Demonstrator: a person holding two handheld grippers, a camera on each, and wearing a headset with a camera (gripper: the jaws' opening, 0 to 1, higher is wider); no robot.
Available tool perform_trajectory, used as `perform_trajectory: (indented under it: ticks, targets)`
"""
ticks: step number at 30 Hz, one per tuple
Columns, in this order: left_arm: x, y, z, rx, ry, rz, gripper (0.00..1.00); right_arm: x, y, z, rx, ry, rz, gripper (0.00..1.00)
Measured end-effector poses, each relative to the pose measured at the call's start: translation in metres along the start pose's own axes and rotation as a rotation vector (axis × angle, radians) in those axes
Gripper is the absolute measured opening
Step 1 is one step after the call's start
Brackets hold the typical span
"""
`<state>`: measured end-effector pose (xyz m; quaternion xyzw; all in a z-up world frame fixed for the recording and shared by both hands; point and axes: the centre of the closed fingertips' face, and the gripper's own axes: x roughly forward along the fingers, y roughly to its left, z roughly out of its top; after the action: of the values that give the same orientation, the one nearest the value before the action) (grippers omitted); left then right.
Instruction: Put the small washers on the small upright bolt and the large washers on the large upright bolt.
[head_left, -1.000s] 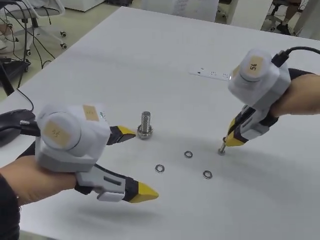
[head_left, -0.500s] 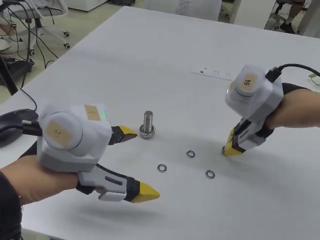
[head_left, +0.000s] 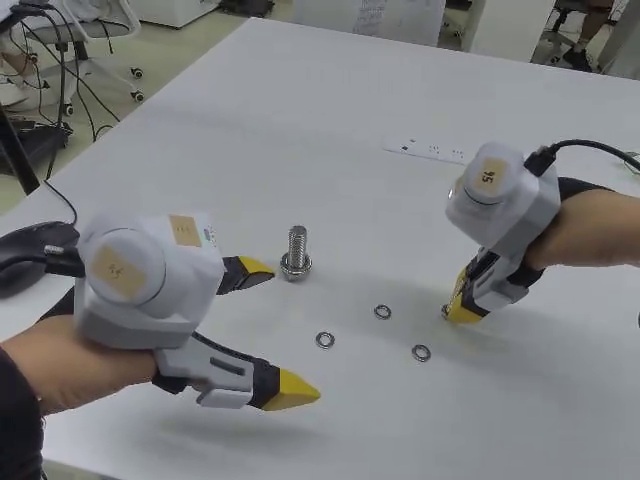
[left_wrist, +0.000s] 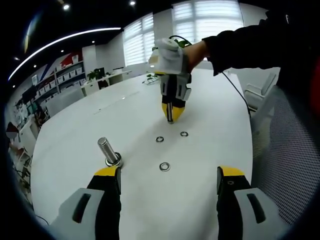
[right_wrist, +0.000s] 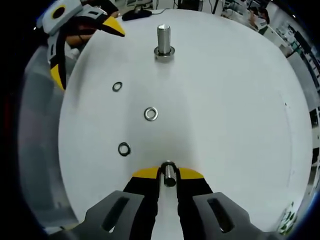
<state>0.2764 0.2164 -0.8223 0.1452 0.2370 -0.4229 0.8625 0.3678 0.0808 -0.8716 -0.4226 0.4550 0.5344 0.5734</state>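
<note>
Head view: left claw (head_left: 282, 330) is spread wide, low over the near-left table (head_left: 300, 120), its far tip just beside the upright large bolt (head_left: 296, 252). Right claw (head_left: 462, 311), at right, is clamped on the small bolt (right_wrist: 169, 175), tips at the table. Three washers (head_left: 382, 312) lie flat between the bolts.

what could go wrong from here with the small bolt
The right hand-held gripper grips the small bolt; an uneven release could tip it. A washer lies close to those jaws, so a sideways move might knock it away. The open left hand-held gripper has one jaw beside the large bolt and could bump it.
</note>
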Motion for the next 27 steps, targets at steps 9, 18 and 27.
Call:
perform_trajectory:
  ticks: [9, 18, 27]
  targets:
    - [-0.001, -0.001, 0.001, 0.002, -0.003, 0.002, 0.78, -0.002, 0.007, 0.002, -0.017, -0.007, 0.012, 0.15]
    - [-0.002, -0.002, 0.003, 0.008, -0.007, 0.003, 0.78, -0.016, 0.006, 0.006, -0.037, -0.019, -0.011, 0.17]
    - [-0.002, -0.002, 0.005, 0.013, -0.011, 0.005, 0.78, -0.032, 0.009, 0.013, -0.074, -0.038, -0.043, 0.19]
